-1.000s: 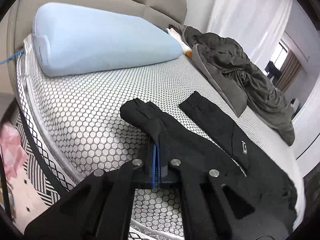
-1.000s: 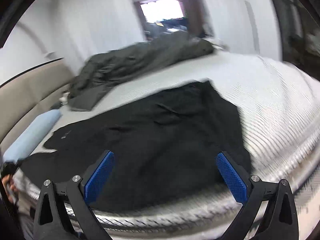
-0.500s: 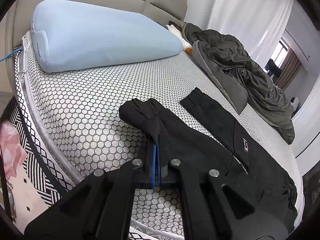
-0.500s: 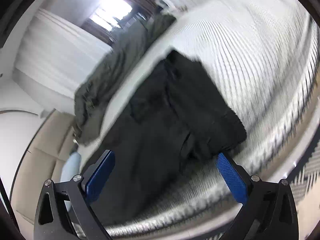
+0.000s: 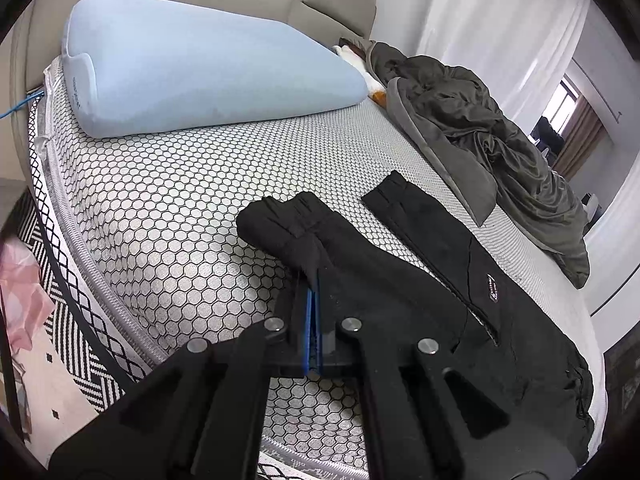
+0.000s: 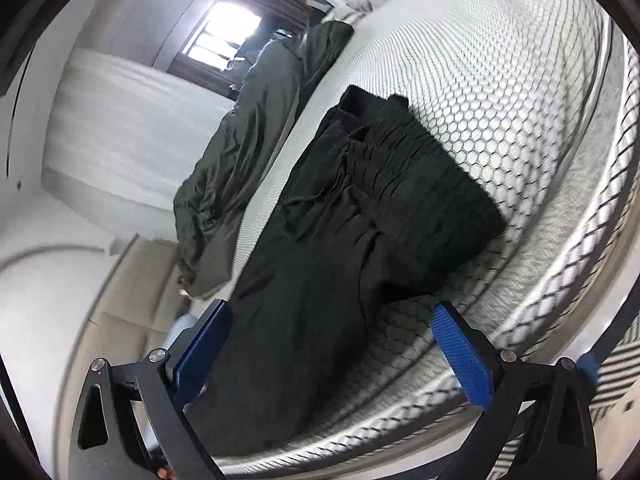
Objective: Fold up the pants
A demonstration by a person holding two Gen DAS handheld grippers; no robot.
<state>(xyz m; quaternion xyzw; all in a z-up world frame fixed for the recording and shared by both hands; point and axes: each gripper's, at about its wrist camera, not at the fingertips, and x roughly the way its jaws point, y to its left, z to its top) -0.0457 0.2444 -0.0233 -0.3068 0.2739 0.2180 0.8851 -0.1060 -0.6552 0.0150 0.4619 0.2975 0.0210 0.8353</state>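
- Left hand-held gripper (image 5: 313, 296) stays clamped on 1 leg cuff of the black pants (image 5: 400, 292) on the bed (image 5: 180, 200).
- Right hand-held gripper (image 6: 332, 344), jaws apart and empty, has rolled and dropped toward the waistband (image 6: 424, 168), likely readying a second grasp for folding.

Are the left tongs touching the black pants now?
Touching. In the left wrist view the left tongs are shut on the near leg of the black pants: the fabric disappears between the blue pads.
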